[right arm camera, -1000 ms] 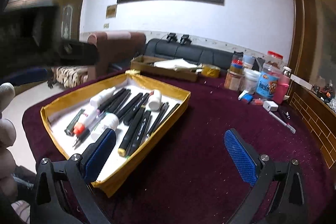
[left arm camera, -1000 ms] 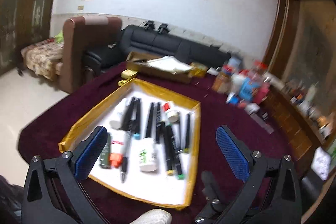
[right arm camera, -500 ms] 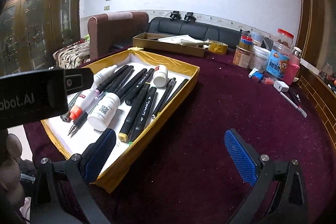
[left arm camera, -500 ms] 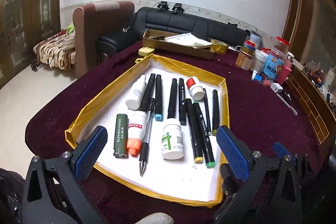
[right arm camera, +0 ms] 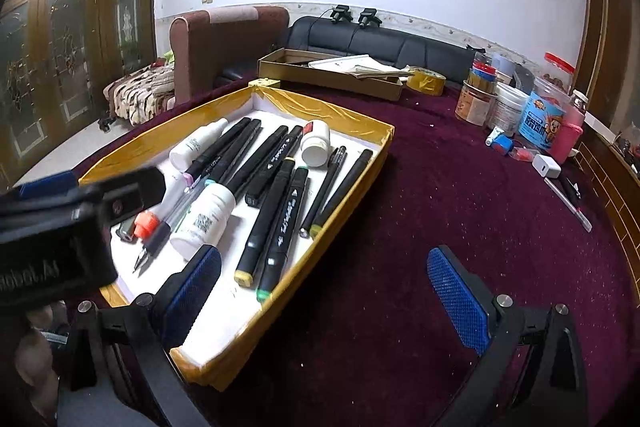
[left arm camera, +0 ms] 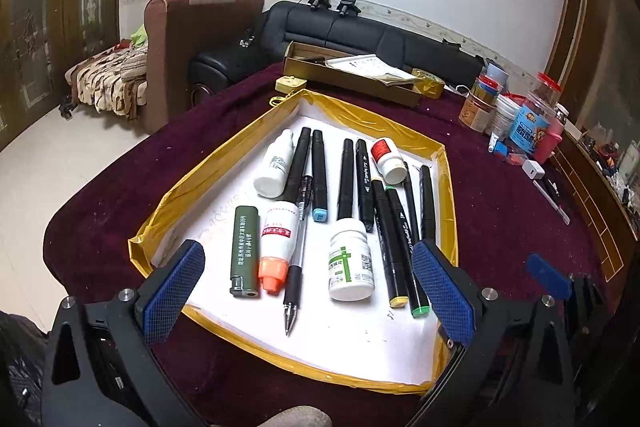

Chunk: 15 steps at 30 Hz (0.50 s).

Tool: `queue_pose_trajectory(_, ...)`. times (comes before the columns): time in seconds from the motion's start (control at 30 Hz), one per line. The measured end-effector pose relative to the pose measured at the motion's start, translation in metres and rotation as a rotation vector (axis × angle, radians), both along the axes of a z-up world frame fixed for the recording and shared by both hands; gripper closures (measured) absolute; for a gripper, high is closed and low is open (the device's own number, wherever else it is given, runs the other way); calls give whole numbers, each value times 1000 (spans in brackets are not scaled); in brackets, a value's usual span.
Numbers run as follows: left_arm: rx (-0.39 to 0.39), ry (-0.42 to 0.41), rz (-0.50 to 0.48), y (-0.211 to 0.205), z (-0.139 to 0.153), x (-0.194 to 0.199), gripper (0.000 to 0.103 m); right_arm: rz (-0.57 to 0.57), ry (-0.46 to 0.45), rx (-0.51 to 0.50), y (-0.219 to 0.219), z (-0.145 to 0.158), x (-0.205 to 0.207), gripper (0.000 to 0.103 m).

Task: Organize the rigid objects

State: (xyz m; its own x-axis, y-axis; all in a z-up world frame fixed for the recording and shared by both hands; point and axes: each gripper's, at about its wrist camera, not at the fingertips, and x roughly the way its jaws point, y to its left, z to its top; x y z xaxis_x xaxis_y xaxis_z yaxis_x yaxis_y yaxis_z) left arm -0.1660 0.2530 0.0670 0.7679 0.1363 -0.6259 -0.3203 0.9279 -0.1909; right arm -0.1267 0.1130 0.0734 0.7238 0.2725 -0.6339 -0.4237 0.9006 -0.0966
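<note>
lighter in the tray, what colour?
Dark green lighter with white print, metal top; clearest in the left wrist view.

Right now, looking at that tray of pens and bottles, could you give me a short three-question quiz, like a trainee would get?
1. True or false: the left gripper holds the lighter.
2. What colour is the glue bottle's cap? A orange, B blue, C black.
3. Fill in: the tray's rim is taped in ____.

Key: 1 false, its jaws stand open and empty above the tray; 2 A; 3 yellow.
</note>
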Motion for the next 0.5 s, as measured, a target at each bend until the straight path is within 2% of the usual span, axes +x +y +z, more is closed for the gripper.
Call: queue_pose_trajectory(0.5, -39, -6, 25, 17, -6, 0, 0, 29, 33, -25, 23, -3, 7, 1)
